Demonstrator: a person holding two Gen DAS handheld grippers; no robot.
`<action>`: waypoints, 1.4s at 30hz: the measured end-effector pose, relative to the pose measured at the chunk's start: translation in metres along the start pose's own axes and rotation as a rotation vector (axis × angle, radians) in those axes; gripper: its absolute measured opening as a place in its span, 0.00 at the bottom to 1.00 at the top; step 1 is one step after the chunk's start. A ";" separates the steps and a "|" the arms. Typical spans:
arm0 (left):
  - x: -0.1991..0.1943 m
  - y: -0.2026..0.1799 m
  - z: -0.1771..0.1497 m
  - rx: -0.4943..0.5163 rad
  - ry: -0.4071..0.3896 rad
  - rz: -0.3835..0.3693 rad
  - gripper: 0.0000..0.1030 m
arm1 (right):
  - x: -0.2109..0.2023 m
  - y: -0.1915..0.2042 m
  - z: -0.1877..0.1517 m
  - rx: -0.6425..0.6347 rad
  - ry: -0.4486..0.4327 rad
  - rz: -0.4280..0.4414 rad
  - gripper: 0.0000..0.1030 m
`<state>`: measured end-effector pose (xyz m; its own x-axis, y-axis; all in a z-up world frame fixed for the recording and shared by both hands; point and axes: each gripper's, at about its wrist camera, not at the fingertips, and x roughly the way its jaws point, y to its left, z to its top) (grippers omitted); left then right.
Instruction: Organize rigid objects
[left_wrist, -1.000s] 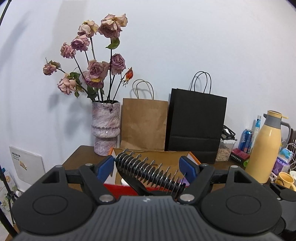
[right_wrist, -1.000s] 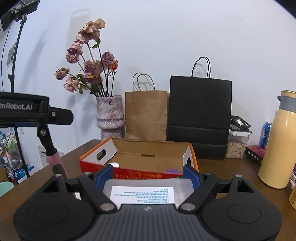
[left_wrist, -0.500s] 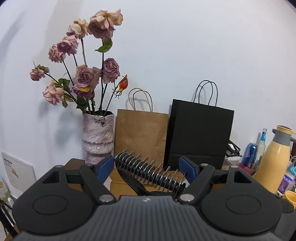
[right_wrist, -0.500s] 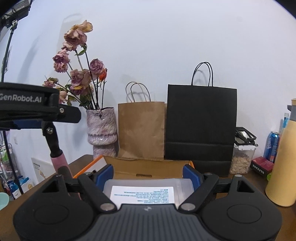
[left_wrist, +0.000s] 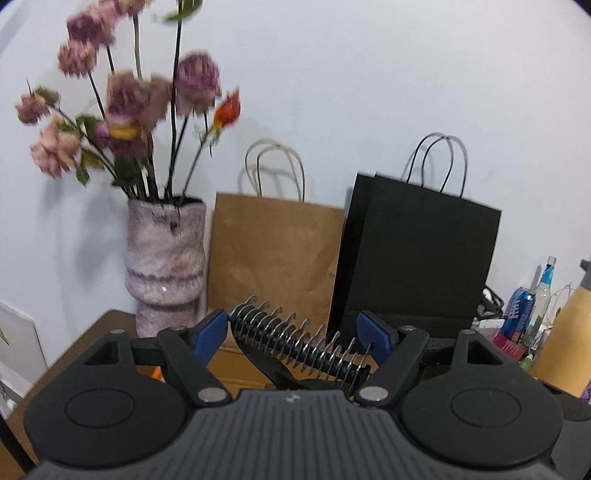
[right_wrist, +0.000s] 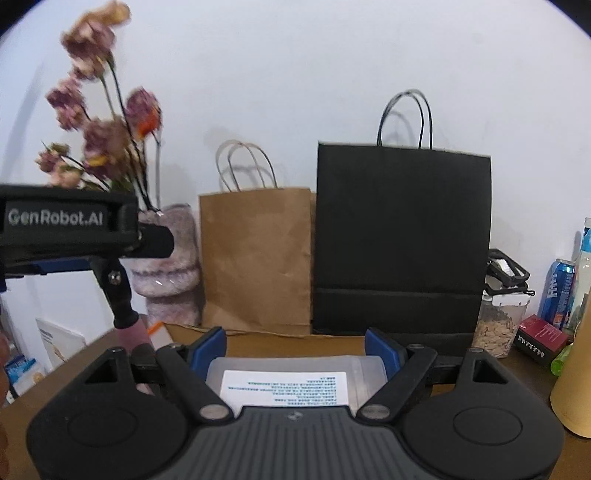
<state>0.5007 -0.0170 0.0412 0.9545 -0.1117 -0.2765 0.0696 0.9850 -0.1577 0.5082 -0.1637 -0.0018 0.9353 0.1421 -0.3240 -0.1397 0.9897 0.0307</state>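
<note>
Paper bags (left_wrist: 354, 258) behind comb-holding left tongs (left_wrist: 295, 332)

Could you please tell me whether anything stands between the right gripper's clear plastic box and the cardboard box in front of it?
Nothing visible does. The right gripper holds the clear plastic box between its blue fingers, and only a strip of the cardboard box shows just beyond. Its inside is hidden.

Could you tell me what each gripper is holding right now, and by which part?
The left gripper holds a toothed grooming comb across its head; the right gripper holds a clear labelled box by its sides.
</note>
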 end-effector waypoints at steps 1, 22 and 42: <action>0.007 0.002 -0.003 -0.008 0.010 -0.001 0.77 | 0.007 -0.001 0.000 -0.002 0.011 -0.004 0.79; 0.056 0.030 -0.015 -0.025 0.119 0.037 0.78 | 0.059 0.005 -0.014 -0.060 0.111 -0.041 0.79; 0.057 0.025 -0.020 0.106 0.193 0.197 1.00 | 0.060 -0.001 -0.011 -0.022 0.162 -0.030 1.00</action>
<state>0.5515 -0.0012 0.0023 0.8803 0.0702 -0.4691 -0.0720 0.9973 0.0140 0.5605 -0.1568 -0.0320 0.8750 0.1060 -0.4724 -0.1209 0.9927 -0.0012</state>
